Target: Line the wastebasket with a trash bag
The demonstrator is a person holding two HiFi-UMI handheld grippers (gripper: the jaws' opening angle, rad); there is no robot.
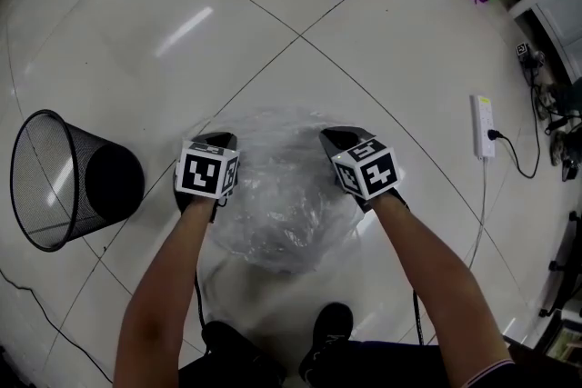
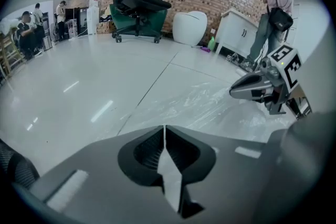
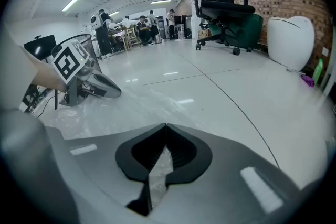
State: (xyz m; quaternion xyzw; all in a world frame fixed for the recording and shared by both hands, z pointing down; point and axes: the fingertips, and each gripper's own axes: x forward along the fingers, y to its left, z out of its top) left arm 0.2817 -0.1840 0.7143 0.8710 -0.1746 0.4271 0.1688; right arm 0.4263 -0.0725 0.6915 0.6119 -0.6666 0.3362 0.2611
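Two tongs pinch a clear trash bag lying on the white tiled floor [image 1: 136, 32].

At the left edge of the head view sits the black mesh wastebasket [image 1: 41, 150], well apart from the bag. Right of it, the left tongs [image 1: 216, 141] are clenched on the bag's left edge, with a strip of film caught between their closed tips in the left gripper view [image 2: 165, 136]. The crumpled trash bag [image 1: 277, 186] fills the lower centre. The right tongs [image 1: 332, 137] grip its right edge, with wrinkled plastic between their jaws [image 3: 166, 136]. A white power strip [image 1: 483, 127] lies at the far right.
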